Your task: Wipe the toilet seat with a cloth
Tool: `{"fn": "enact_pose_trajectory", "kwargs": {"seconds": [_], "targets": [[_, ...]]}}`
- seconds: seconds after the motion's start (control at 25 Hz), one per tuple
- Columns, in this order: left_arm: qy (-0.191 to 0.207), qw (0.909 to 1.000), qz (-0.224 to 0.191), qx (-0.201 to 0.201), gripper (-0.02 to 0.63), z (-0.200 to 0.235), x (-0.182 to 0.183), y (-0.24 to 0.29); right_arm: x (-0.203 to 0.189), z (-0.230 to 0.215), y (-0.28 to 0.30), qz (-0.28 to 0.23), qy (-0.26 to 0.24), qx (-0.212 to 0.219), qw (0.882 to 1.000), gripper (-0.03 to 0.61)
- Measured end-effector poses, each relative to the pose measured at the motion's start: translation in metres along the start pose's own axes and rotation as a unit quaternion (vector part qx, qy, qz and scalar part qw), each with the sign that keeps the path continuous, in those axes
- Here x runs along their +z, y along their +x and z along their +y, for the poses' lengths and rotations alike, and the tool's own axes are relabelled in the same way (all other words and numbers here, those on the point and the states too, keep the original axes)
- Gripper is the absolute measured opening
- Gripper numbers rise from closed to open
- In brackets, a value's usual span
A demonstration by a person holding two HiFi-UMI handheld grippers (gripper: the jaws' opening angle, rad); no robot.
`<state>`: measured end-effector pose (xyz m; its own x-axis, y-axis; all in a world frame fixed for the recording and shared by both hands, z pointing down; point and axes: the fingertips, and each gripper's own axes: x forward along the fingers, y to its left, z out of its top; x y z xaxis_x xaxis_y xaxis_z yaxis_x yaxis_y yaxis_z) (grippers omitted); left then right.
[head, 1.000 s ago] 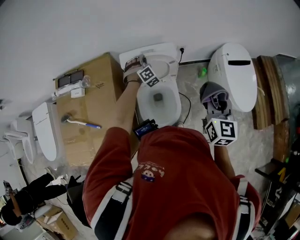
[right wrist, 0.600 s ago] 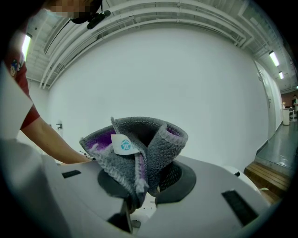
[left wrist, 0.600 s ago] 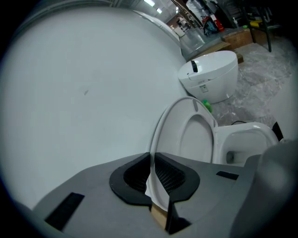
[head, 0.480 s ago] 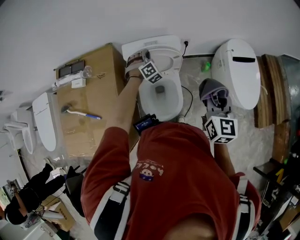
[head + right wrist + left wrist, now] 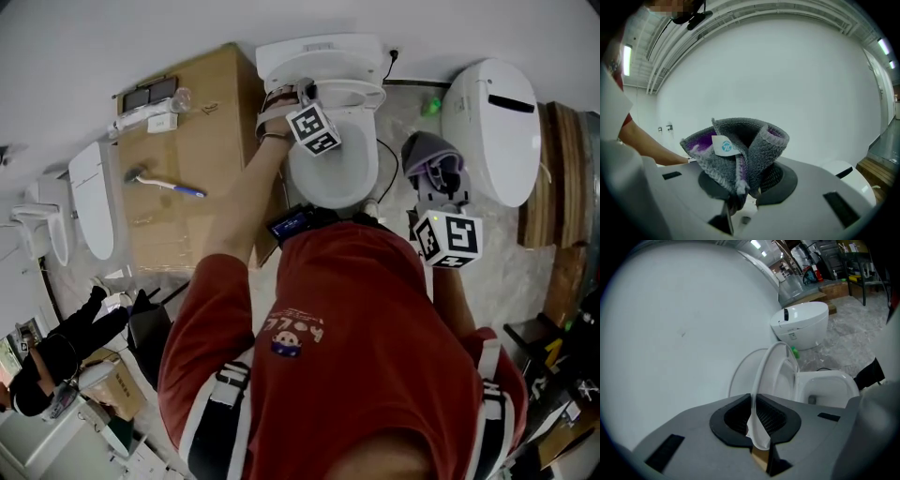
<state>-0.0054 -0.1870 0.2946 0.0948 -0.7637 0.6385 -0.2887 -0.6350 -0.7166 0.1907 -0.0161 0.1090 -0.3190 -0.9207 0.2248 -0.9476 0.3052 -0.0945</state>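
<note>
Currently left claw (image 5: 757, 425), jaws just closed in, pinches the thin edge of the raised toilet seat (image 5: 760, 363); a slip slams it down; right claw (image 5: 743, 190) clamps the cloth (image 5: 736, 145).

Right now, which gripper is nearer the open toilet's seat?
Left. The left gripper has just closed its fingers on the toilet seat; the right gripper, holding the cloth, hangs beside the bowl, apart.

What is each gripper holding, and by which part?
The left gripper, jaws having just closed, clamps the raised toilet seat by its thin edge. The right gripper pinches the grey and purple cloth by its bunched lower folds.
</note>
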Motion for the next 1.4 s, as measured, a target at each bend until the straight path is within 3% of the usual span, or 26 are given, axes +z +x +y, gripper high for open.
{"fn": "enact_pose_trajectory", "kwargs": {"seconds": [0.24,0.4,0.64,0.88,1.08,1.24,1.4], "targets": [[0.029,0.9974,0.019,-0.064,0.043,-0.031,-0.005,-0.021,-0.009,0.004,0.008,0.009,0.003,0.026,1.000,0.081],[0.056,0.9866,0.053,-0.144,0.043,-0.064,-0.008,-0.040,-0.016,0.006,0.011,0.015,0.006,0.044,0.999,0.081],[0.072,0.9714,0.069,-0.215,0.047,-0.120,-0.017,-0.068,-0.025,0.000,0.016,0.029,0.002,0.045,0.999,0.081],[0.063,0.9341,0.079,-0.342,0.075,-0.204,-0.034,-0.097,-0.044,-0.009,0.017,0.049,0.000,0.045,0.998,0.081],[0.067,0.9083,0.092,-0.403,0.094,-0.264,-0.048,-0.107,-0.069,-0.010,0.016,0.080,-0.003,0.052,0.995,0.081],[0.067,0.8887,0.092,-0.444,0.098,-0.297,-0.053,-0.108,-0.093,-0.024,0.011,0.112,-0.032,0.018,0.993,0.081],[0.062,0.8754,0.092,-0.471,0.100,-0.331,-0.065,-0.110,-0.120,-0.023,0.006,0.139,-0.021,0.016,0.990,0.081]]}}
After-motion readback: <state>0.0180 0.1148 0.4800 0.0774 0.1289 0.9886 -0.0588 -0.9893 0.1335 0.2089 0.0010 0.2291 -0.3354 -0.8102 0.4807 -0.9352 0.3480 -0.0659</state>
